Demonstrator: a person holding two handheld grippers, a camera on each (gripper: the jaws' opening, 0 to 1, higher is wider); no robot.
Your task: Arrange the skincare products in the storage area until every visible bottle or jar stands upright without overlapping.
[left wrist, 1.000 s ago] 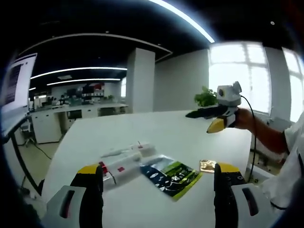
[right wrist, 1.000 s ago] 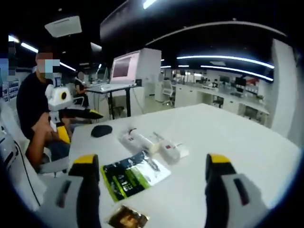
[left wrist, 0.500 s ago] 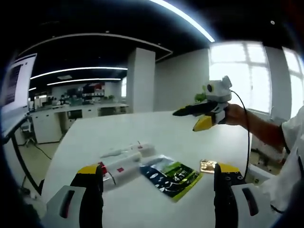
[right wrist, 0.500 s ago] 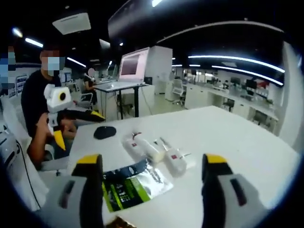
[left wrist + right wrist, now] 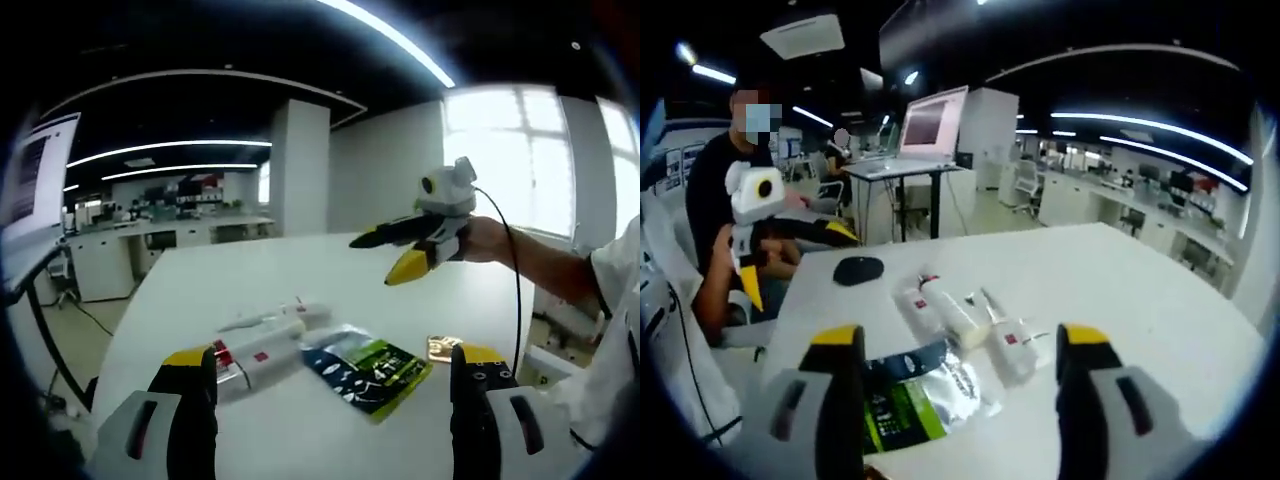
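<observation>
- i see a wide white table (image 5: 330, 270) in an office, with the skincare items lying near the middle of it.
- in the left gripper view, my left gripper (image 5: 333, 400) has its two yellow-tipped jaws standing apart, with nothing between them, above the table's near edge.
- two white tubes (image 5: 262, 345) with red marks lie flat, side by side and touching; none stands upright.
- just beside them lies a flat green and dark sachet (image 5: 367, 363), and near that a small gold packet (image 5: 444, 347).
- my right gripper (image 5: 400, 250) is held in a hand (image 5: 482, 240) above the table, well apart from the items; i cannot tell from there how its jaws stand.
- in the right gripper view, the right gripper's jaws stand apart and empty, the tubes (image 5: 940, 312) and sachet (image 5: 912, 400) between and beyond them.
- a black mouse (image 5: 857, 268) rests near the table's far edge.
</observation>
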